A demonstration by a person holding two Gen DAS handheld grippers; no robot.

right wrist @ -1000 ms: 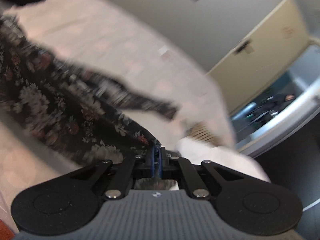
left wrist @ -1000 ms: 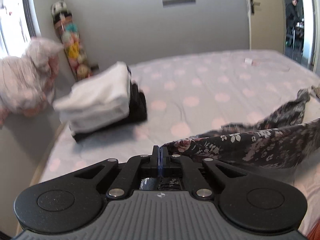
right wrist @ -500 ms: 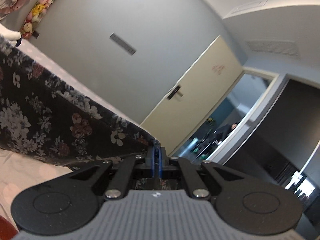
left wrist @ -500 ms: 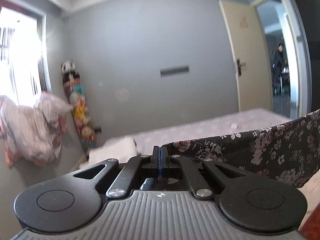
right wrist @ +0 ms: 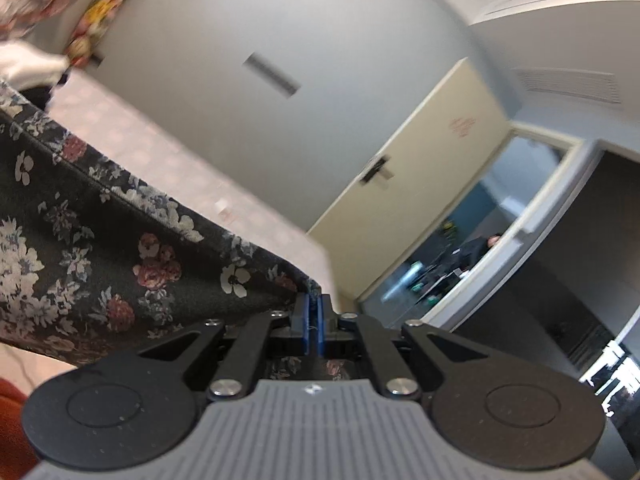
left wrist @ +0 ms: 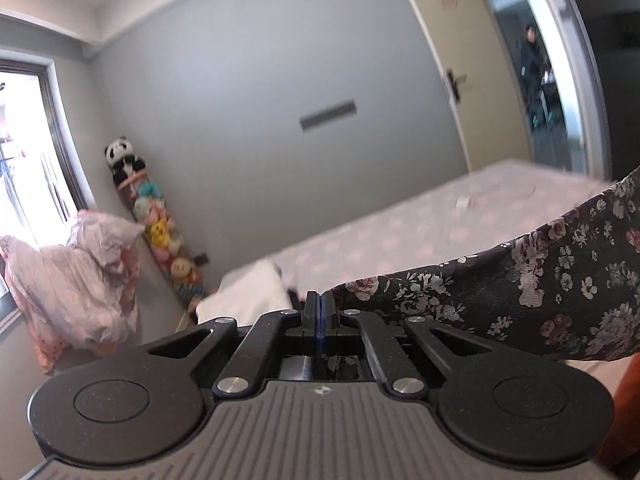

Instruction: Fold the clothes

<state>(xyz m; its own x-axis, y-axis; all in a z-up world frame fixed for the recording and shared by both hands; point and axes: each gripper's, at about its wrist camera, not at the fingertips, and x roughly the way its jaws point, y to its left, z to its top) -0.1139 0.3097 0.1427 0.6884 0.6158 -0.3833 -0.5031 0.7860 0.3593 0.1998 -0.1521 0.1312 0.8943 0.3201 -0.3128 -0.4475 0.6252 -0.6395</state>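
A dark floral garment (left wrist: 532, 280) hangs stretched in the air above the bed, held at two ends. My left gripper (left wrist: 319, 307) is shut on its left corner, and the cloth runs off to the right. In the right wrist view the same floral garment (right wrist: 100, 248) spreads to the left, with my right gripper (right wrist: 313, 307) shut on its other corner. A folded pile of white clothes (left wrist: 248, 294) over something black lies on the bed's far left corner, also seen as the white pile (right wrist: 28, 65).
The bed (left wrist: 400, 236) has a pale sheet with pink dots. A pink bundle of bedding (left wrist: 72, 280) sits by the window at left. A strip of plush toys (left wrist: 160, 228) leans against the grey wall. A door (right wrist: 404, 184) stands open, with a person (left wrist: 532, 64) beyond.
Both grippers have lifted the floral garment off the bed and tilted upward; the views swung from the bed surface to the wall and door. The cloth is now taut between them.
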